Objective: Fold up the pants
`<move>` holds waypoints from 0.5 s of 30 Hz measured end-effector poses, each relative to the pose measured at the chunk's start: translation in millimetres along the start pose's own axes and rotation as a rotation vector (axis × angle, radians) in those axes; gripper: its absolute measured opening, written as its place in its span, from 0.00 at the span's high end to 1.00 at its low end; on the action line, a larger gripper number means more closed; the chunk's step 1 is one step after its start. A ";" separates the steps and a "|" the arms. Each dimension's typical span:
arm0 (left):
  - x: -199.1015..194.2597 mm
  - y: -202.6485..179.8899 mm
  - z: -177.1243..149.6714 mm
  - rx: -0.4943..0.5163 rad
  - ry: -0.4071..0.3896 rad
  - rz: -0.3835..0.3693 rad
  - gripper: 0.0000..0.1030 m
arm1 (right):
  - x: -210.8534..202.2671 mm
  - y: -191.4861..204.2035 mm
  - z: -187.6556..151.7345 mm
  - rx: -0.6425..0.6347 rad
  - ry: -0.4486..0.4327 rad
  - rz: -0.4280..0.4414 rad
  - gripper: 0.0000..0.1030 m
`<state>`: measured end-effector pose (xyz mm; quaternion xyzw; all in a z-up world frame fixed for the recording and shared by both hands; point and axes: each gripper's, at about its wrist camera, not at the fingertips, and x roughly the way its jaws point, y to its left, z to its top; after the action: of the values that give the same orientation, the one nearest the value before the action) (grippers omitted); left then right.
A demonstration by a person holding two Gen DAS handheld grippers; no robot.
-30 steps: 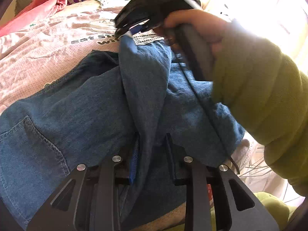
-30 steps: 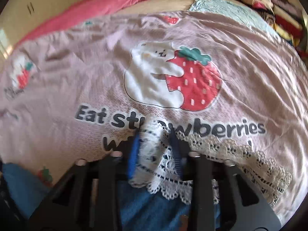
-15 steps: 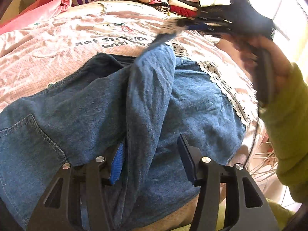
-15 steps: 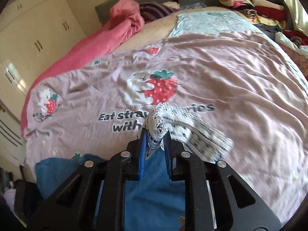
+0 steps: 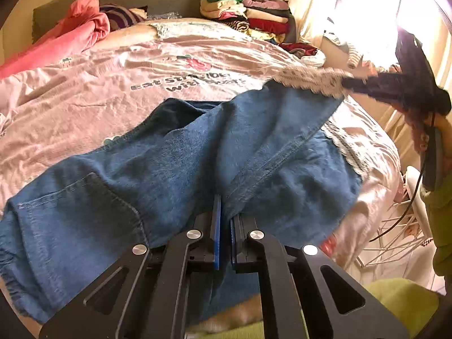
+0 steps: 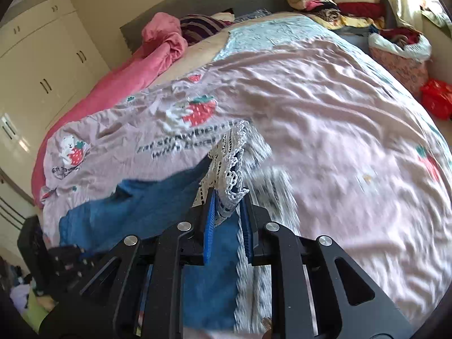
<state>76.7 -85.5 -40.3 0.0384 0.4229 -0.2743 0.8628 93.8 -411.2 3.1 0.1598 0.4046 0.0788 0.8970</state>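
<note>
Blue denim pants [image 5: 158, 169] with a white lace hem [image 5: 308, 80] lie on the pink strawberry bedspread [image 5: 84, 90]. My left gripper [image 5: 225, 212] is shut on a fold of the denim near its lower middle. My right gripper [image 6: 227, 203] is shut on the lace hem [image 6: 228, 163] of one leg and holds it lifted above the bed; it shows at the right of the left wrist view [image 5: 395, 90]. The lifted leg stretches taut between the two grippers.
A pink blanket [image 5: 70, 36] and a striped pillow [image 5: 121, 17] lie at the head of the bed. Stacks of folded clothes [image 5: 248, 11] stand at the far right. Cream wardrobes [image 6: 42, 65] are on the left. A red bag [image 6: 436, 99] lies beside the bed.
My left gripper closed on the denim fold. My right gripper lifted the lace hem up and to the right, pulling the leg taut.
</note>
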 end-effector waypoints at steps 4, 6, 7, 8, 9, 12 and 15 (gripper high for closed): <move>-12.6 -1.9 -7.4 0.021 -0.007 -0.007 0.96 | -11.8 -7.7 -31.2 0.028 0.035 -0.009 0.89; -15.4 -5.4 -11.5 0.039 -0.003 -0.011 0.96 | -15.4 -12.2 -45.1 0.048 0.051 -0.012 0.89; -16.3 -7.2 -13.3 0.046 0.000 -0.011 0.96 | -17.1 -15.0 -50.7 0.056 0.055 -0.011 0.89; -16.6 -9.3 -14.8 0.056 0.004 -0.010 0.96 | -18.3 -18.2 -55.7 0.065 0.060 -0.016 0.89; -17.2 -11.1 -16.4 0.063 0.006 -0.008 0.96 | -19.6 -20.9 -59.6 0.073 0.064 -0.019 0.89; -17.6 -18.0 -21.6 0.091 0.022 -0.014 0.96 | -23.6 -28.8 -69.6 0.087 0.076 -0.036 0.89; -15.8 -24.4 -27.9 0.125 0.044 0.015 0.96 | -28.1 -35.0 -75.9 0.087 0.082 -0.069 0.92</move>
<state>36.8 -90.9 -42.2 0.1016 0.4234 -0.2928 0.8513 18.7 -434.7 -36.7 0.1811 0.4492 0.0365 0.8741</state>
